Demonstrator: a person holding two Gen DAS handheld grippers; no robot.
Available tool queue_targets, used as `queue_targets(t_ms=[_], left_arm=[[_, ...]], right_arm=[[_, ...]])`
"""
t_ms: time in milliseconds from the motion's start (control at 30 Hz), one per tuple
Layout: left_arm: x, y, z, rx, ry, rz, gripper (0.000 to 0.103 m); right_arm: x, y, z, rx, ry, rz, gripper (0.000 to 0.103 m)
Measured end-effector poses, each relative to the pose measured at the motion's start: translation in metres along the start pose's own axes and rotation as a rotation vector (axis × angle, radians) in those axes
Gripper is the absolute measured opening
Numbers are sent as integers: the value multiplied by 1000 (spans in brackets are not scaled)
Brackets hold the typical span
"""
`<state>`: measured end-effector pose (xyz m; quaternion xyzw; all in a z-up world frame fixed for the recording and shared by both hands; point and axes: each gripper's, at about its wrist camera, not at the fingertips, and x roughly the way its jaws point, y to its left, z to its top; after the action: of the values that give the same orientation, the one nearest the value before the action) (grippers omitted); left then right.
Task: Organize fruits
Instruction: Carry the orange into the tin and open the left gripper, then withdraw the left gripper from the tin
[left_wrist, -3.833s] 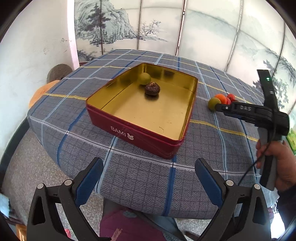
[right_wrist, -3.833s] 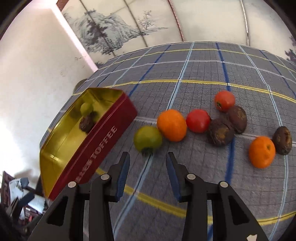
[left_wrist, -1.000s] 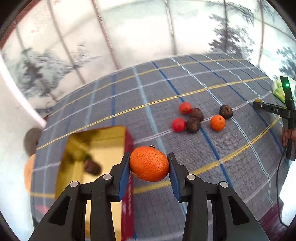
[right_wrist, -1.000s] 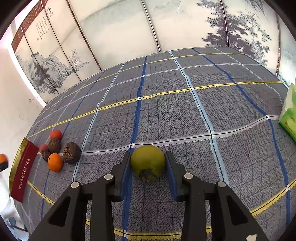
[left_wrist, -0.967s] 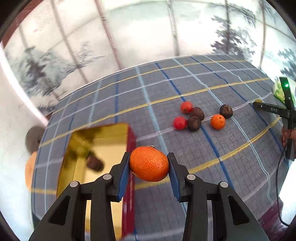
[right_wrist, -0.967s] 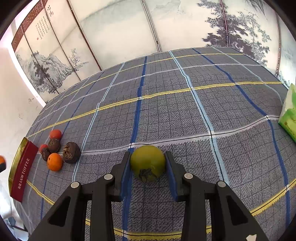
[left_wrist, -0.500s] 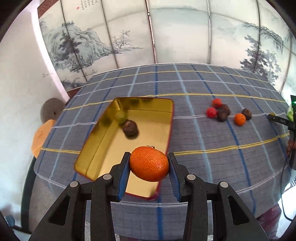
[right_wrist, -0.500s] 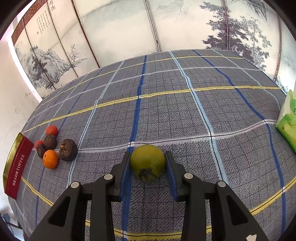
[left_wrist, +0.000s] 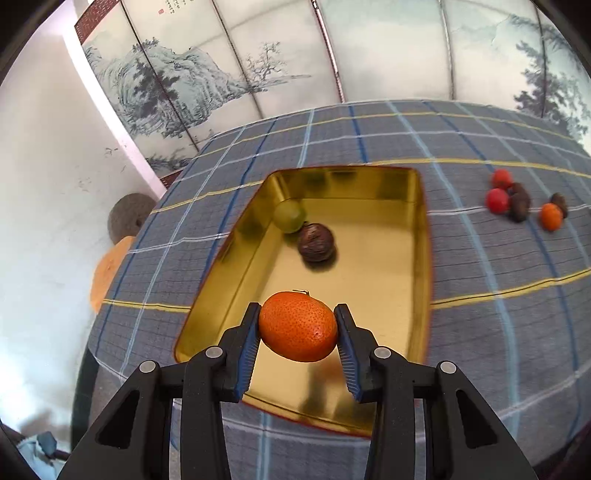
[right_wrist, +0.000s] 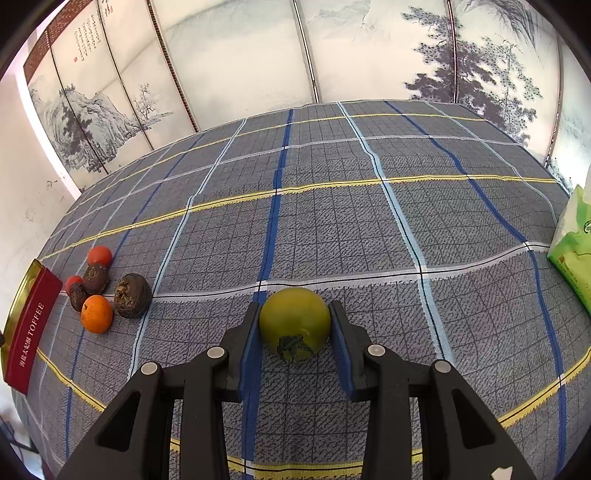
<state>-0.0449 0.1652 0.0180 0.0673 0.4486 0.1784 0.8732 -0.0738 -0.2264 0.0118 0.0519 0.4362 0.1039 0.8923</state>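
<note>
My left gripper (left_wrist: 298, 332) is shut on an orange (left_wrist: 298, 325) and holds it above the near part of the gold-lined red tin (left_wrist: 424, 258). A green fruit (left_wrist: 290, 215) and a dark brown fruit (left_wrist: 316, 242) lie inside the tin at the far left. My right gripper (right_wrist: 293, 332) is shut on a green fruit (right_wrist: 294, 323) above the checked tablecloth, far right of the tin (right_wrist: 27, 332). Loose fruits stay on the cloth: red ones (right_wrist: 99, 255), dark brown ones (right_wrist: 132, 290) and an orange one (right_wrist: 96, 314); they also show in the left wrist view (left_wrist: 519, 203).
A green packet (right_wrist: 572, 251) lies at the table's right edge. A painted folding screen (right_wrist: 332, 55) stands behind the table. A round stool (left_wrist: 130, 218) and an orange seat (left_wrist: 107, 269) sit beside the table's left edge.
My left gripper has carried the orange from beside the tin to above its near part. My right gripper holds the green fruit almost still.
</note>
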Motion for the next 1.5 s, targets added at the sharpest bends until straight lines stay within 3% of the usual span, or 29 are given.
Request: queue_targets(t_ms=[467,1133,1500], left_arm=[[59,15,9,25,82,77,41],[92,25,21,1,128,106,42],[87,24,28,0,77,122,52]], right_arm=[[0,-1,0,0,1,0,35],[-1,0,0,-4,4,-7,35],[-1,0,0,-1,4,-5,35]])
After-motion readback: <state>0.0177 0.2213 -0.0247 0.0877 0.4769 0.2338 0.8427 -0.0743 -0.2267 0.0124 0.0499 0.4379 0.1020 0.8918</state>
